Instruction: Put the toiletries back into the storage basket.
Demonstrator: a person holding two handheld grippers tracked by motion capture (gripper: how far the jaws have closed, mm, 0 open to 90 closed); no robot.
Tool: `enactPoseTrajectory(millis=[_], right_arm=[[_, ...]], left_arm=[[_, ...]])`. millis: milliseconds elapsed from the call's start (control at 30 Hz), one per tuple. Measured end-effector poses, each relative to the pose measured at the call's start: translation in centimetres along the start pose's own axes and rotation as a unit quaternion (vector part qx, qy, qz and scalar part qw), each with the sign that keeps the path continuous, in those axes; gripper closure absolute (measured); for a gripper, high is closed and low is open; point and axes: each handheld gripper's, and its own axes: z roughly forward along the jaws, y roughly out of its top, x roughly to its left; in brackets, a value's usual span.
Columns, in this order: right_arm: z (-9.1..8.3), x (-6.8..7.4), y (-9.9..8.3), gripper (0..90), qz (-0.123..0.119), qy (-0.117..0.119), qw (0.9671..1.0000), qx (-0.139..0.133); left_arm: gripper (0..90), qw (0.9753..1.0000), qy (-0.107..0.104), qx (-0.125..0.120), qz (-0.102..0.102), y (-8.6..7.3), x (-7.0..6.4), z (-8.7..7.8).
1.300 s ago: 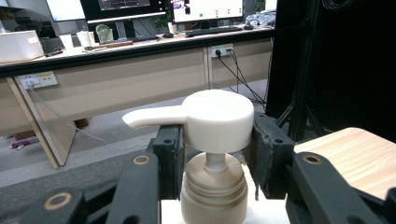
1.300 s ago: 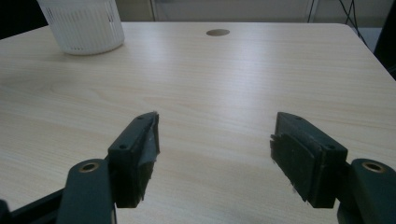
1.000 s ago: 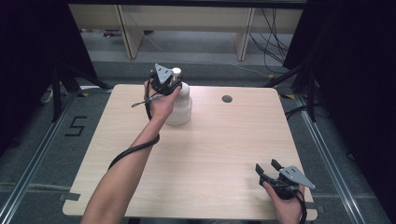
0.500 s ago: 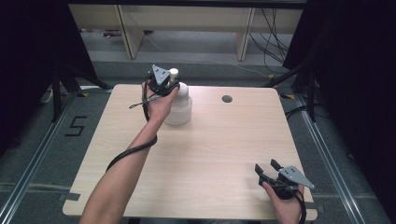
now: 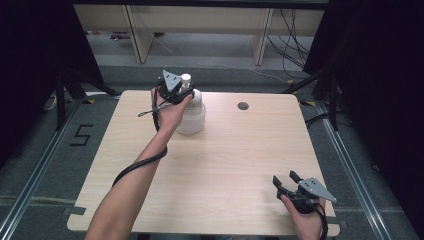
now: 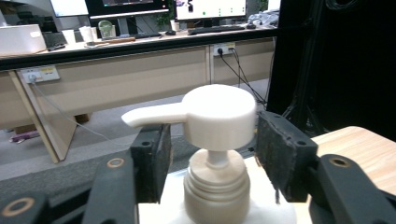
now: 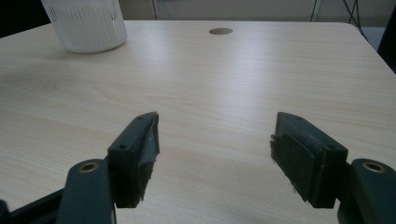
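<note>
1. Left gripper (image 6: 210,154) poised at the pump head (image 6: 219,116) of a white pump bottle (image 5: 191,112), jaws apart on either side, right pad touching or nearly so.
2. Bottle upright toward the table's (image 5: 225,165) far edge.
3. Right gripper (image 7: 215,149) spread wide, empty, at the near right corner.

wooden table (image 5: 215,165), round hole (image 5: 243,106)

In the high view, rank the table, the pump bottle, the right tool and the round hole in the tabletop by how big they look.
1. Table, by far the largest.
2. Pump bottle and right tool: about alike. The tool sits nearer the camera and the bottle is partly covered by the left hand, so I won't rank them.
3. Round hole, smallest.
</note>
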Motion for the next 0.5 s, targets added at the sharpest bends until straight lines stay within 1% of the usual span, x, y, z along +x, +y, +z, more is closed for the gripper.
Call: enactPoseTrajectory(millis=[33,67,133,167,200,233,300,333,433,467,500], right_arm=[[0.0,0.0,0.0,32.3,0.0,0.0,1.0,0.0],[0.1,-0.3,0.0,32.3,-0.015,0.004,0.9999,-0.002],[0.1,-0.2,0.0,32.2,-0.015,0.004,0.9999,-0.002],[0.0,0.0,0.0,32.2,-0.004,-0.001,1.0,0.0],[0.1,-0.2,0.0,32.2,-0.014,0.002,0.9999,-0.001],[0.1,-0.2,0.0,32.2,-0.015,0.002,0.9999,-0.002],[0.1,-0.3,0.0,32.2,-0.015,0.005,0.9999,-0.002],[0.0,0.0,0.0,32.1,-0.001,0.001,1.0,0.0],[0.0,0.0,0.0,32.1,-0.002,-0.001,1.0,0.0],[0.1,-0.3,0.0,32.1,-0.015,0.004,0.9999,-0.002],[0.1,-0.2,0.0,32.1,-0.015,0.003,0.9999,-0.002]], left_arm=[[42.7,1.0,-0.001,0.002,-0.002,0.0,0.0,-0.1],[42.0,1.0,-0.002,0.004,-0.002,0.0,0.0,-0.2],[41.2,1.0,-0.003,0.006,-0.002,0.0,0.0,-0.4],[40.8,1.0,-0.004,0.007,-0.003,0.0,0.0,-0.5],[40.6,1.0,-0.004,0.008,-0.002,0.0,0.0,-0.6],[40.5,0.9999,-0.005,0.009,-0.001,0.1,0.0,-0.7],[40.3,1.0,-0.006,0.005,-0.006,0.1,0.0,-1.0],[40.2,1.0,-0.007,0.003,-0.005,0.1,0.0,-1.1],[39.6,0.9999,-0.011,0.006,-0.003,0.1,-0.1,-1.5],[39.3,0.9999,-0.012,0.006,-0.002,0.1,-0.1,-1.7],[39.2,0.9999,-0.013,0.007,-0.002,0.1,-0.1,-1.9]])
